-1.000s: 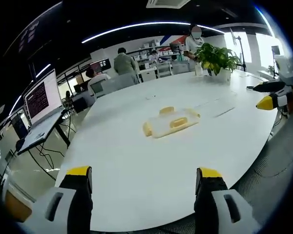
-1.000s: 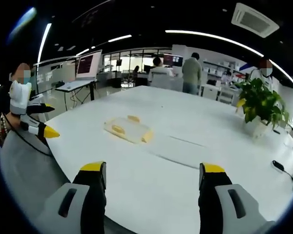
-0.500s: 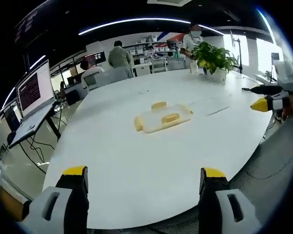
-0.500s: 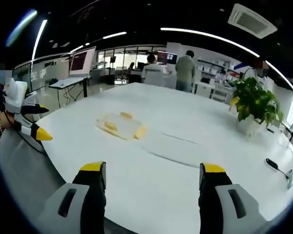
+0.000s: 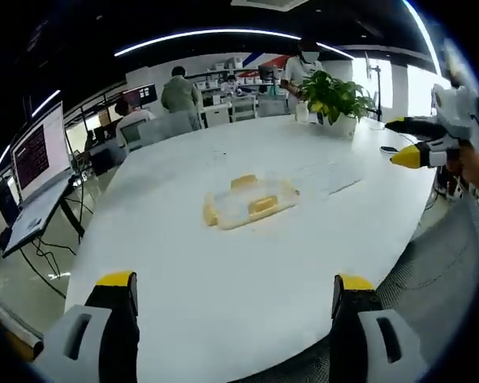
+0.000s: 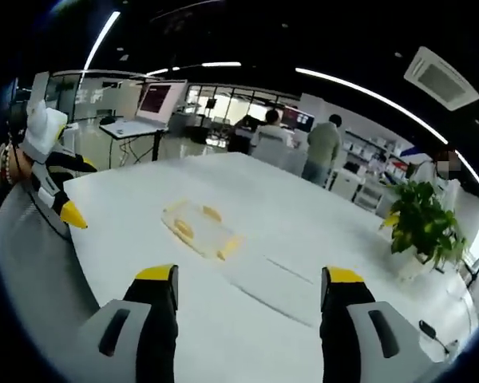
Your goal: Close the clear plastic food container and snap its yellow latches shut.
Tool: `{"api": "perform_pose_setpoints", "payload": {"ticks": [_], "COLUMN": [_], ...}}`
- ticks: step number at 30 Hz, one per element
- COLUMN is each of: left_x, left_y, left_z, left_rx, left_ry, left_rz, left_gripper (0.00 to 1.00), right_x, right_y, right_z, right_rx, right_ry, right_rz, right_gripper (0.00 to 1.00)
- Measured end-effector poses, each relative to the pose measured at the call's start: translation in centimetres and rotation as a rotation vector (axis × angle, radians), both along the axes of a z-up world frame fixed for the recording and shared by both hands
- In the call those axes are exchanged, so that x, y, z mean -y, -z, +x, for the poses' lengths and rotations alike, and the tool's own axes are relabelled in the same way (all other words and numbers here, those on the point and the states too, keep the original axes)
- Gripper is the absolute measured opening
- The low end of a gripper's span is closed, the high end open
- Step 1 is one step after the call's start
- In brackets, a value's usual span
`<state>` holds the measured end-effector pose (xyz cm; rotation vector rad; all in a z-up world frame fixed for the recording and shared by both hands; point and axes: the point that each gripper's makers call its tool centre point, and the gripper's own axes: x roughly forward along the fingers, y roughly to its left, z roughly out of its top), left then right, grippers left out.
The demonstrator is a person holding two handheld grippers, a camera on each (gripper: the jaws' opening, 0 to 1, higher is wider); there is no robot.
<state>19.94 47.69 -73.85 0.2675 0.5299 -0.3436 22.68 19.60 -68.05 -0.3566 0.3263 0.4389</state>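
Note:
A clear plastic food container with yellow latches lies flat on the big white table, lid on top; whether the latches are snapped I cannot tell. In the right gripper view the container sits left of centre. My left gripper is open, well short of the container, nothing between its jaws. My right gripper is open too, with nothing in it, also far from the container. The right gripper appears at the right edge of the left gripper view, the left gripper at the left edge of the right gripper view.
A potted plant stands at the table's far end, also seen as a potted plant in the right gripper view. A laptop on a stand is off the table's side. People sit and stand at desks behind. A dark cable lies on the table.
Both views have shifted with the hands: the container sits a little lower and more to the left in the left gripper view. The right gripper view has tilted. Both grippers stay open.

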Motion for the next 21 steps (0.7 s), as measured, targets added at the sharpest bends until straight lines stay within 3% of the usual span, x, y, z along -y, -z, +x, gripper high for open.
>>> {"api": "perform_pose_setpoints", "payload": {"ticks": [4,12,15,21], "left_x": [-0.7,-2.4,-3.8,-4.1], "left_y": [-0.4,-1.7,-1.5,-1.3], "left_z": [2.1,6.6,8.6,12.4], "left_rx": [0.031,0.087,0.078,0.1], "left_ry": [0.038,0.114,0.116,0.158], "left_rz": [0.046,0.149,0.23,0.291], "left_gripper": [0.99,0.99,0.99,0.99], "right_x": [0.3,-0.9,-1.5,-2.8], "right_y": [-0.4,-0.3,-0.2,0.1], "right_z": [1.7,4.3,5.9,9.0], "right_rx": [0.035,0.063,0.082,0.115], "right_ry": [-0.014,-0.083,-0.115,-0.187], "right_rz": [-0.092,-0.201,-0.267,-0.422], "right_gripper": [0.71,0.7,0.7,0.69]}}
